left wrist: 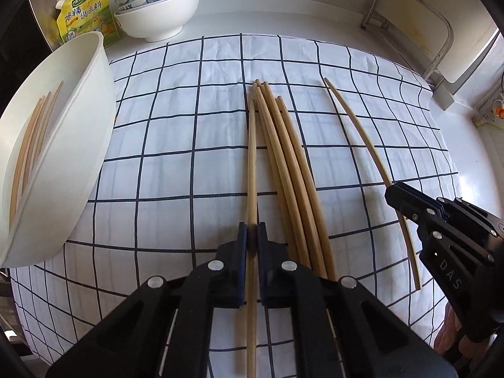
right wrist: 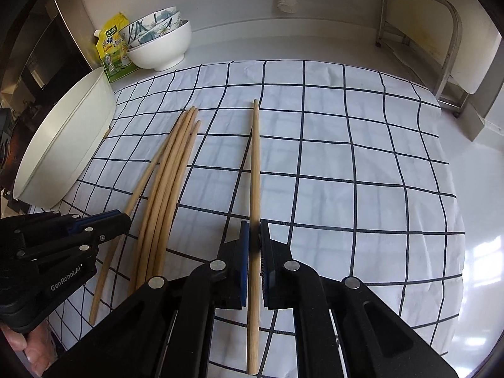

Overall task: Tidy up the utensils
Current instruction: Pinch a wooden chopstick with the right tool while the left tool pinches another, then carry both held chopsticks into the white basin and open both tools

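The left gripper point(left wrist: 252, 236) is clamped on one chopstick point(left wrist: 252, 163), which points toward 12 o'clock. The right gripper point(right wrist: 254, 236) is likewise closed on a single chopstick point(right wrist: 255, 163), also pointing to 12 o'clock. Between them, a loose bundle of chopsticks point(left wrist: 283, 157) lies on the checked cloth point(left wrist: 189, 132). At 9 o'clock of the left gripper sits a white tub point(left wrist: 78, 126) with more chopsticks point(left wrist: 31, 138) inside. Stacked bowls point(left wrist: 157, 6) and a yellow packet point(left wrist: 85, 9) stand at 11 o'clock.

Two low, close wrist views facing forward over the shared checked cloth point(left wrist: 189, 145), side by side.
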Demonstrator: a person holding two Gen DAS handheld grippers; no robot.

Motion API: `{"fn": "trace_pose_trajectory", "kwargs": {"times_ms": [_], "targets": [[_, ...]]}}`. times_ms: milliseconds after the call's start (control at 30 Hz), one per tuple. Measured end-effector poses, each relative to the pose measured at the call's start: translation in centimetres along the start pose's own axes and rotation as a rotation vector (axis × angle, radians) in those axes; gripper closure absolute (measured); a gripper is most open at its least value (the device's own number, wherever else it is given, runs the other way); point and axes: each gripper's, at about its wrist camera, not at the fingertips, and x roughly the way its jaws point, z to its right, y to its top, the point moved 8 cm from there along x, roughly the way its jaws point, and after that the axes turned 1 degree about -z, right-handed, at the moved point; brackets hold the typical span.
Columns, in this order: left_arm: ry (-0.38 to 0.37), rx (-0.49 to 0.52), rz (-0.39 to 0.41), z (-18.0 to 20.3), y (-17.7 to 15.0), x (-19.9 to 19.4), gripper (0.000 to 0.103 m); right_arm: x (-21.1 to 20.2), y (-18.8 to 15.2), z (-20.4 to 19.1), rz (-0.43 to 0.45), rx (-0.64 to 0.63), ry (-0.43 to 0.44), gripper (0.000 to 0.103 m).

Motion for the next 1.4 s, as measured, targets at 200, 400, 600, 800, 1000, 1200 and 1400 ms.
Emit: {"fn": "trace_pose_trajectory", "kwargs": {"times_ms": [200, 400, 600, 800, 1000, 1200, 1400], "targets": [[-0.023, 0.026, 0.011, -0.3, 0.7, -1.8, 0.096, -1.7, 0.5, -0.7, 0.022, 0.053, -0.002, 0.097], [-0.045, 0.060, 0.055, -0.8, 2.1, -4.4, 0.096, -3.7, 1.7, -2.4, 0.059, 0.066, 0.003, 0.097], [-0.054, 0.066, 0.096, -2.7, 3.2, -7.2, 0.096, -5.1, 3.8, -4.9, 0.095, 0.063, 0.018, 0.097], [-0.057, 0.049, 0.149, -5.6, 4.6, -10.0, 0.096, -5.9, 5.9, -8.1, 0.122, 0.048, 0.033, 0.097], [-0.058, 0.028, 0.199, -9.2, 5.6, -12.4, 0.096, -6.3, 7.8, -12.1, 0.143, 0.015, 0.053, 0.097], [-0.046, -0.007, 0.230, -13.3, 6.1, -14.0, 0.096, -5.8, 9.5, -16.5, 0.142, -0.025, 0.086, 0.097], [-0.016, -0.058, 0.245, -18.0, 6.1, -14.7, 0.096, -4.7, 10.7, -20.9, 0.137, -0.062, 0.120, 0.097]]}}
